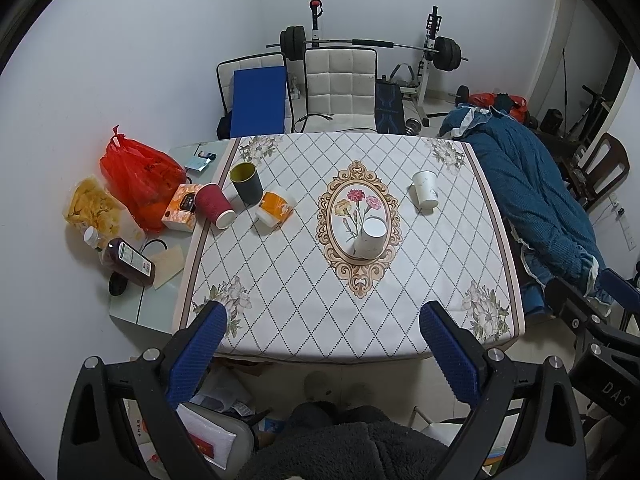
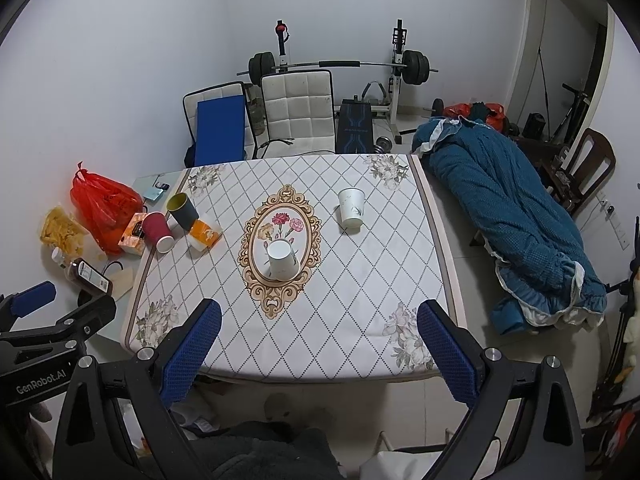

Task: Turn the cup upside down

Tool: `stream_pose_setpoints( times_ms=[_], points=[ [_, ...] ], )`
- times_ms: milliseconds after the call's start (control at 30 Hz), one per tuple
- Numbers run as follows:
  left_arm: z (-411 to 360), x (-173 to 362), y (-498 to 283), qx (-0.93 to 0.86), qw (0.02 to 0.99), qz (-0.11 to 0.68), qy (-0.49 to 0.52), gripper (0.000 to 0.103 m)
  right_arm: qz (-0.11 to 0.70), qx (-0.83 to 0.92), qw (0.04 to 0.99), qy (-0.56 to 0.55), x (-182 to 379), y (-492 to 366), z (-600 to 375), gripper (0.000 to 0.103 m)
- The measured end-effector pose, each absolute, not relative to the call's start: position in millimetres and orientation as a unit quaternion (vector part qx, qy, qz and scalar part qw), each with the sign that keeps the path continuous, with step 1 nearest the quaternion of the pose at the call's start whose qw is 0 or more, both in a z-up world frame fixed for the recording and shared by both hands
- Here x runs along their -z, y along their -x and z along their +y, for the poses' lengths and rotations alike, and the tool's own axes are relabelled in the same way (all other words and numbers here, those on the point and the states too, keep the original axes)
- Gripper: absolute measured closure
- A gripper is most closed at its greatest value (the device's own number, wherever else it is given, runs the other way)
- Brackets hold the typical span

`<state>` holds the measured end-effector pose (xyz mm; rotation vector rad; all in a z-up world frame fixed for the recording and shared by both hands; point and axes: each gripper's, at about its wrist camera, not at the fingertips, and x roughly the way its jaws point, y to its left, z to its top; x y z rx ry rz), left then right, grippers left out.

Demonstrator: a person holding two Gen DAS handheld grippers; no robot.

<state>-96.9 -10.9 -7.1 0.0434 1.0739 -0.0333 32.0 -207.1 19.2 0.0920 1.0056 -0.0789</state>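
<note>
left gripper point(image 1: 324, 316): jaws wide, empty, above near table edge
right gripper point(image 2: 318, 314): same — wide, empty
centre cup point(image 1: 371, 238): upside down on the floral medallion
second cup point(image 1: 425, 190): upright, far right — well apart
table point(image 1: 304, 320): patterned cloth

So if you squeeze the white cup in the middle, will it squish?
Probably: the cup looks like thin paper, so the open grippers could dent it. It seems light, likely sliding on the tablecloth if nudged.

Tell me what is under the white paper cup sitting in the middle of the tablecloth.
The center paper cup stands on the tablecloth's oval flower medallion, covering its lower part. Whatever lies beneath the cup is hidden.
</note>
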Motion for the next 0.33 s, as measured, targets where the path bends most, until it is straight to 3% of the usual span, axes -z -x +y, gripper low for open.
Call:
stream_pose_setpoints(
  times_ms=[333],
  points=[
    [-7.3,8.1,95.2,0.016,0.859,0.511,-0.021,0.004,0.484,0.037,0.873,-0.045,-17.3,-35.3,-209.6,0.003]
  ],
)
